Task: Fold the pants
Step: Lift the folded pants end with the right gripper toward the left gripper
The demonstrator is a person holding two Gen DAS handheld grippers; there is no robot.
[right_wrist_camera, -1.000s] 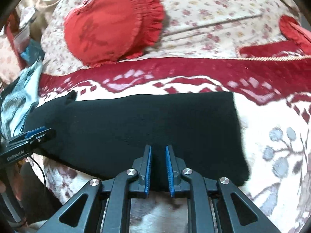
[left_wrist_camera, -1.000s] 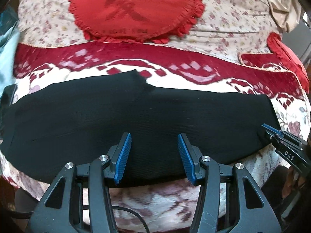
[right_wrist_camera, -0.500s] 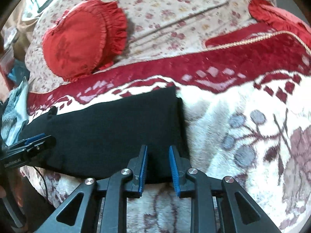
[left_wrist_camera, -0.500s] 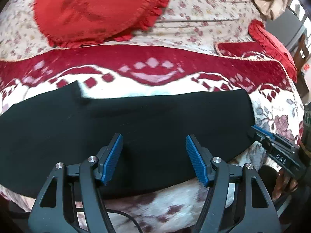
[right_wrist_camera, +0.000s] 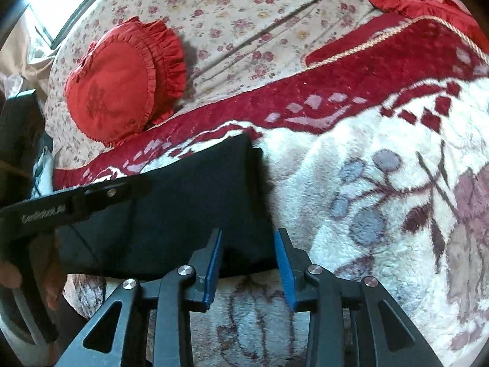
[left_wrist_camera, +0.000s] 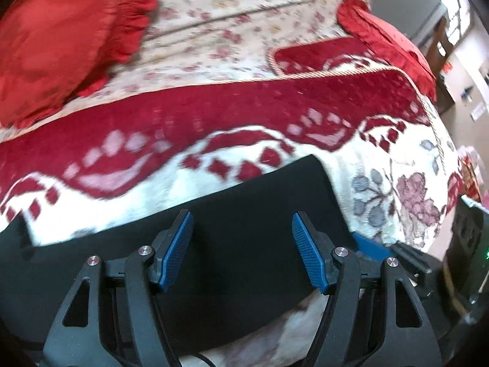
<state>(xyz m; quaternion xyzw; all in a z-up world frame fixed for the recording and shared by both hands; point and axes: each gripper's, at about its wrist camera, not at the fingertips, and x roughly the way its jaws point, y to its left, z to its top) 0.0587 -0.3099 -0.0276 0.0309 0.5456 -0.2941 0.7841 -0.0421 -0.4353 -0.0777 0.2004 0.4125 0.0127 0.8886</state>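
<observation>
Black pants [left_wrist_camera: 238, 214] lie flat as a long strip along the near edge of a bed. My left gripper [left_wrist_camera: 241, 238] is open and empty, hovering over the strip near its right end. My right gripper [right_wrist_camera: 248, 250] is open and empty, its fingers either side of the near right corner of the pants [right_wrist_camera: 183, 202]. The right gripper's blue tip shows at the pants' right end in the left wrist view [left_wrist_camera: 366, 246]. The left gripper's black body shows at the left in the right wrist view [right_wrist_camera: 73, 205].
A red and white patterned blanket [left_wrist_camera: 382, 183] covers the bed. A round red frilled cushion [right_wrist_camera: 122, 82] lies at the back left, another red cushion [left_wrist_camera: 388, 36] at the back right. A floral sheet [left_wrist_camera: 232, 15] lies behind. Dark furniture [left_wrist_camera: 470, 244] stands at the right.
Both grippers have moved right along the pants towards the strip's right end. My right gripper's jaws have widened from a narrow gap to open.
</observation>
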